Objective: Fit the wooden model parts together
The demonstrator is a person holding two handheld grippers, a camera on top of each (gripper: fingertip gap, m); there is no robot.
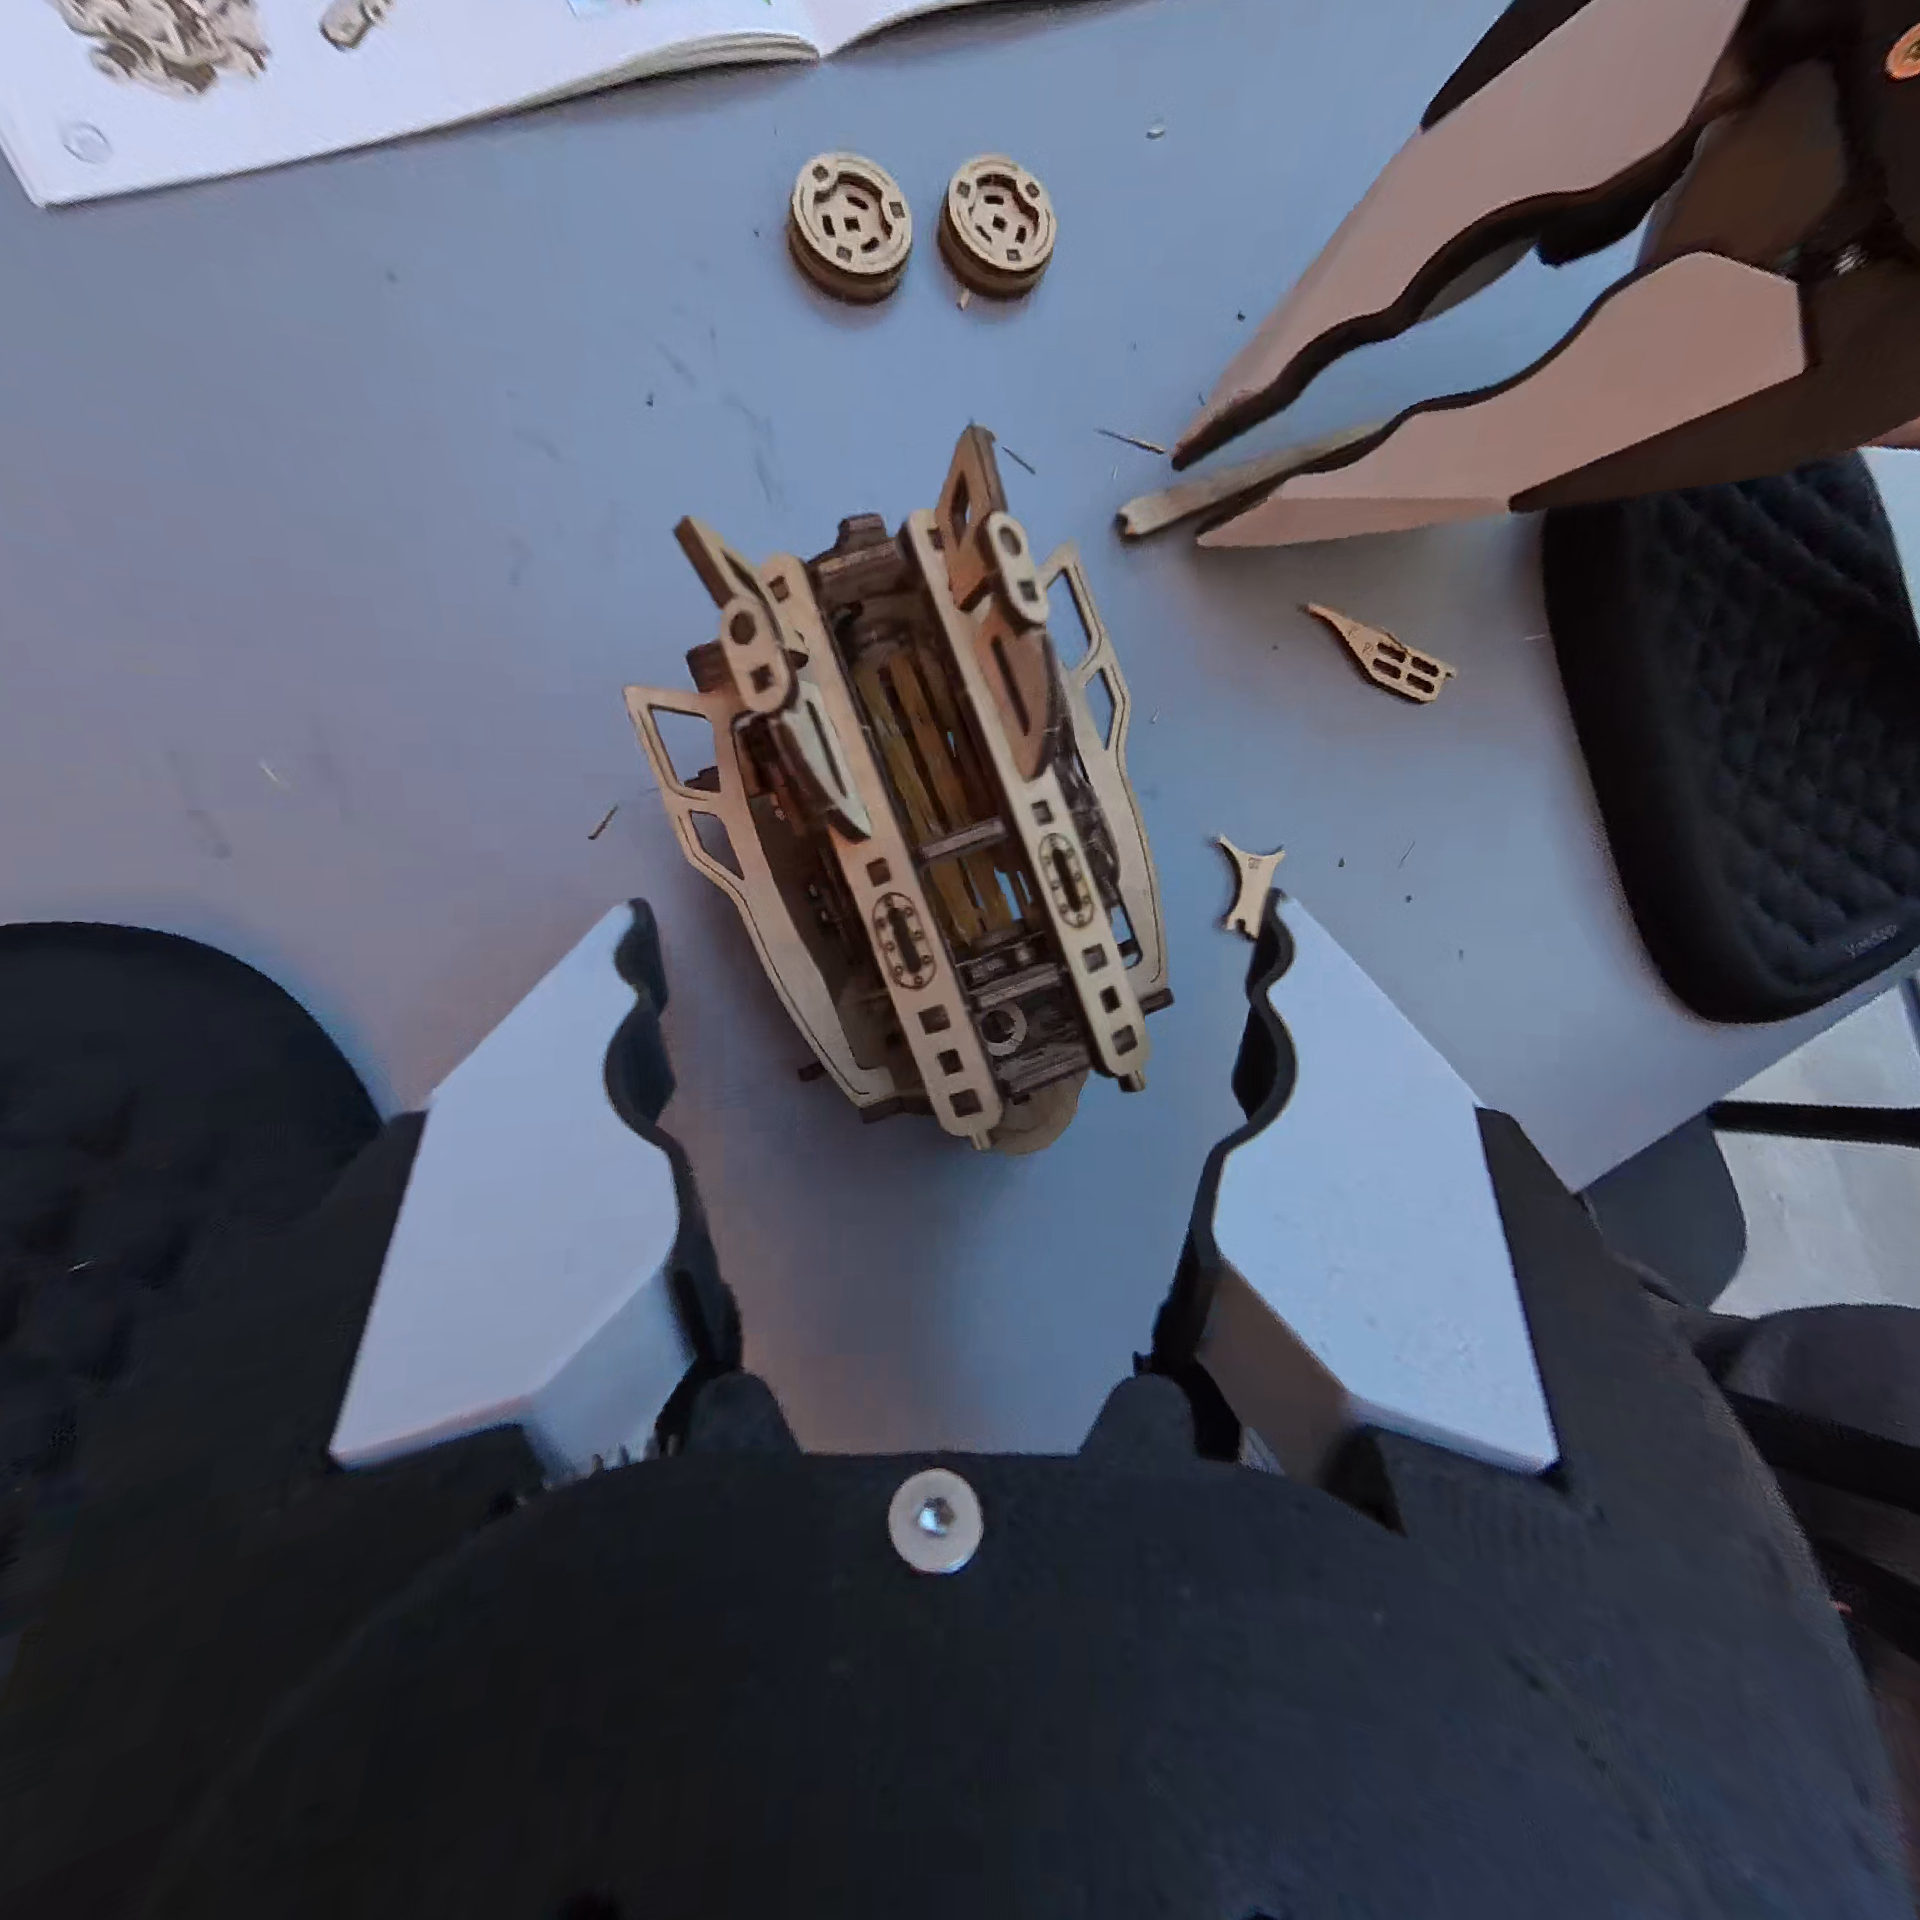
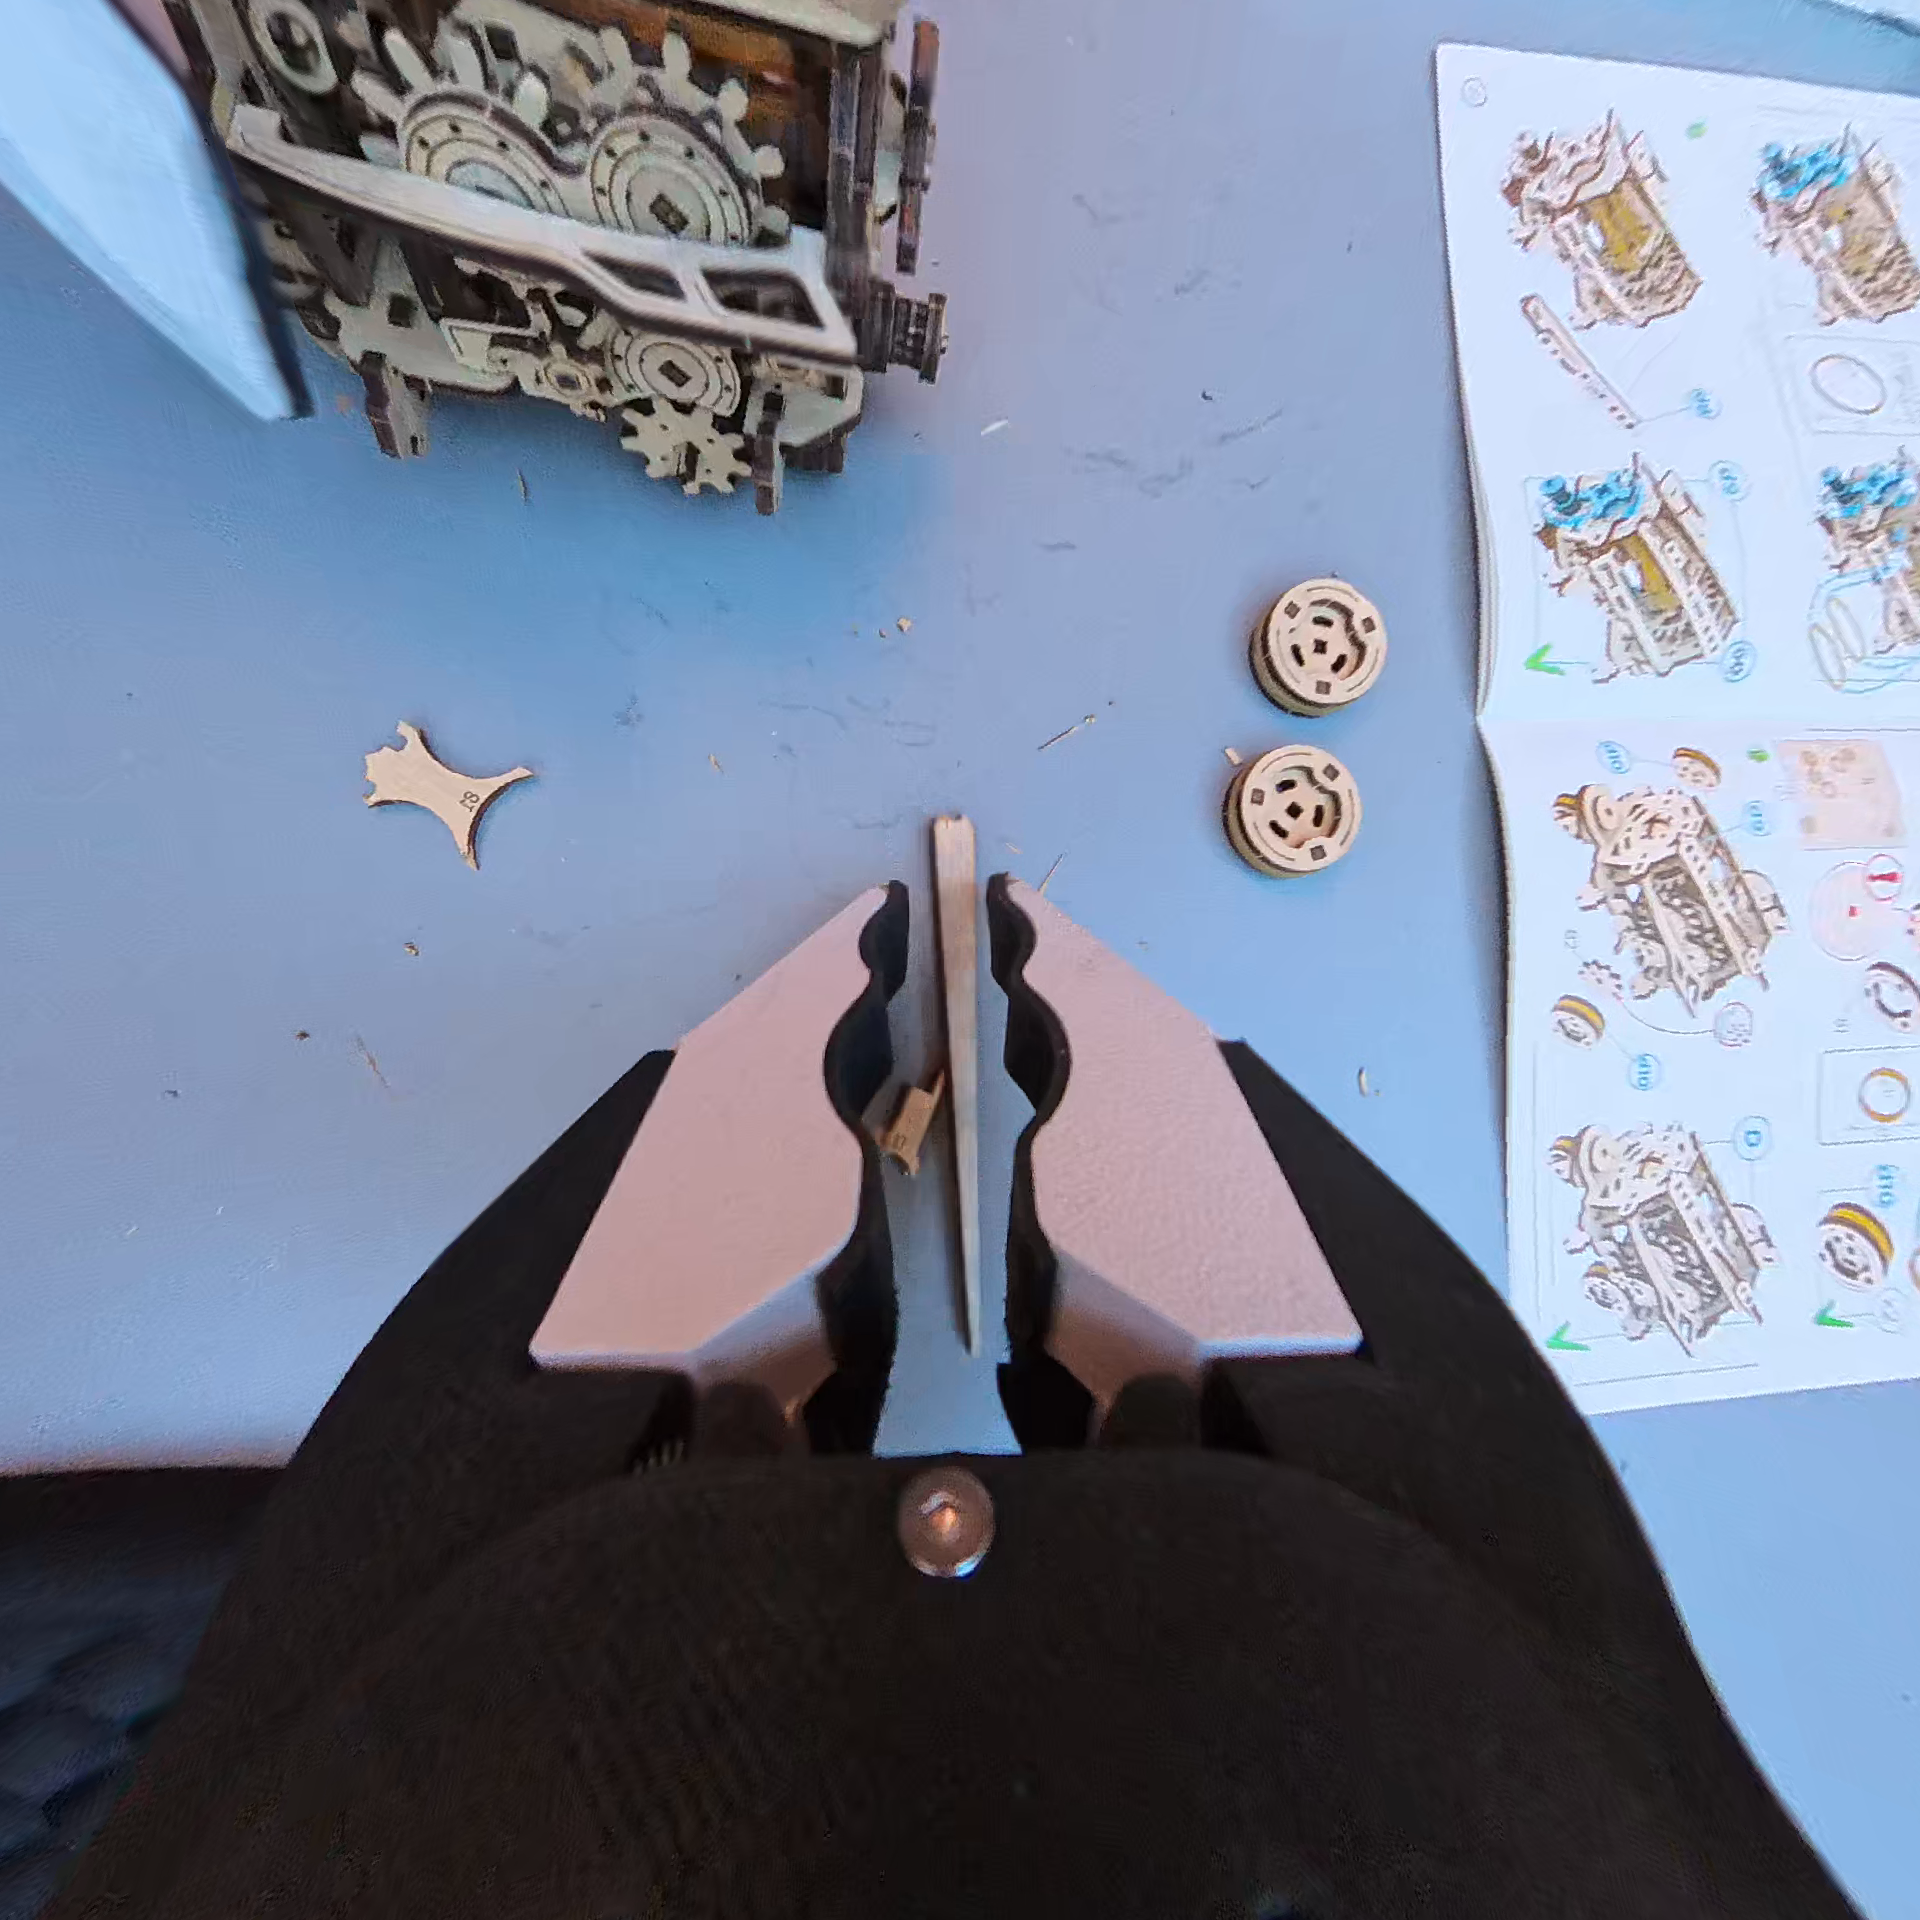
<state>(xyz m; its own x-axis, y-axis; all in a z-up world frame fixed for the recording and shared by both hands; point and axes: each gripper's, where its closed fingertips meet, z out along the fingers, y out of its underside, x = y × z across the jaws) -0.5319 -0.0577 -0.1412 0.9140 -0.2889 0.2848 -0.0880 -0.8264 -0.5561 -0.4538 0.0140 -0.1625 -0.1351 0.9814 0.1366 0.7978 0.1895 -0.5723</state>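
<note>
While laid out on the grey table: one model body, two wheels, three loose flat pieces. One stick between right gripper jaws, slightly apart, long axis pointing far. Left gripper spread wide, body just beyond.

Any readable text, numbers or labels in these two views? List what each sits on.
Not quoting writing; carriers only.
Flat wooden offcut: engraved mark.
Instruction booklet: circled callouts, too small.
Black quilted cushion: faint edge mark, blurred.
</note>
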